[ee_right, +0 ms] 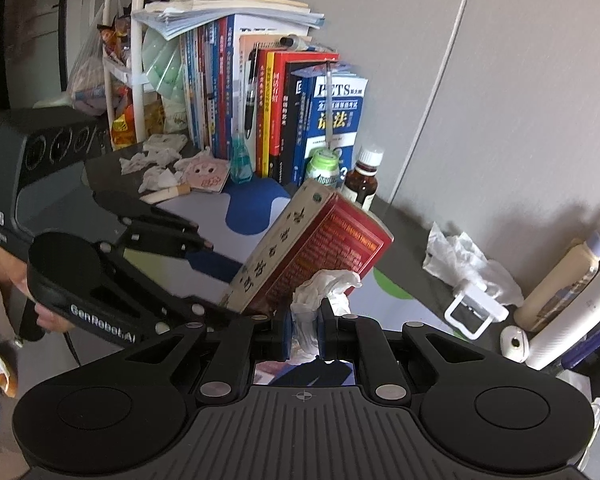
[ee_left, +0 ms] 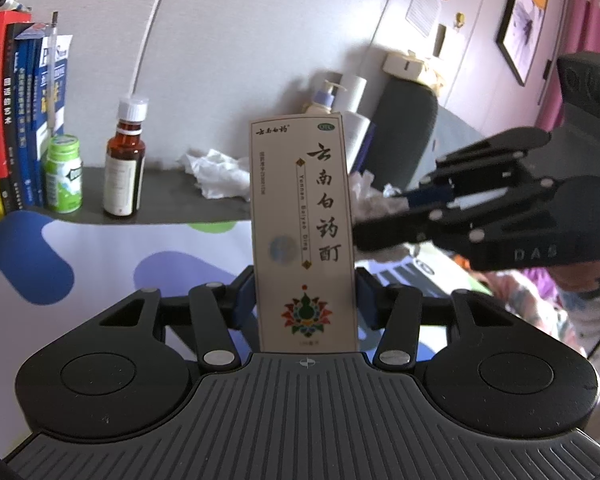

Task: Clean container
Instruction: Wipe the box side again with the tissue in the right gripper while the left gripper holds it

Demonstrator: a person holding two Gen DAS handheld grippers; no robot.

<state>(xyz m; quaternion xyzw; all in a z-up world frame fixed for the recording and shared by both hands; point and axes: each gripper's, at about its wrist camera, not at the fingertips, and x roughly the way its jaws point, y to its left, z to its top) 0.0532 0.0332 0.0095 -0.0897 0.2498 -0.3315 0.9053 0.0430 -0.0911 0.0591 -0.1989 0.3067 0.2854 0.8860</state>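
A tall cream medicine box (ee_left: pixel 302 236) with black Chinese lettering stands between the blue pads of my left gripper (ee_left: pixel 305 300), which is shut on its lower part. From the right wrist view the same box (ee_right: pixel 312 248) leans over the desk, showing a cream face and a dark red side. My right gripper (ee_right: pixel 305 322) is shut on a crumpled white tissue (ee_right: pixel 320 286) that touches the red side near the box's lower end. In the left wrist view, my right gripper (ee_left: pixel 384 216) comes in from the right beside the box.
A brown glass bottle (ee_left: pixel 124 168) and a green-capped jar (ee_left: pixel 62 174) stand by a row of books (ee_left: pixel 16 112) at the back. Crumpled tissues (ee_left: pixel 216 172) lie on the desk. Lotion bottles (ee_right: pixel 572 280) lean at the right wall. A patterned mat (ee_left: pixel 120 256) covers the desk.
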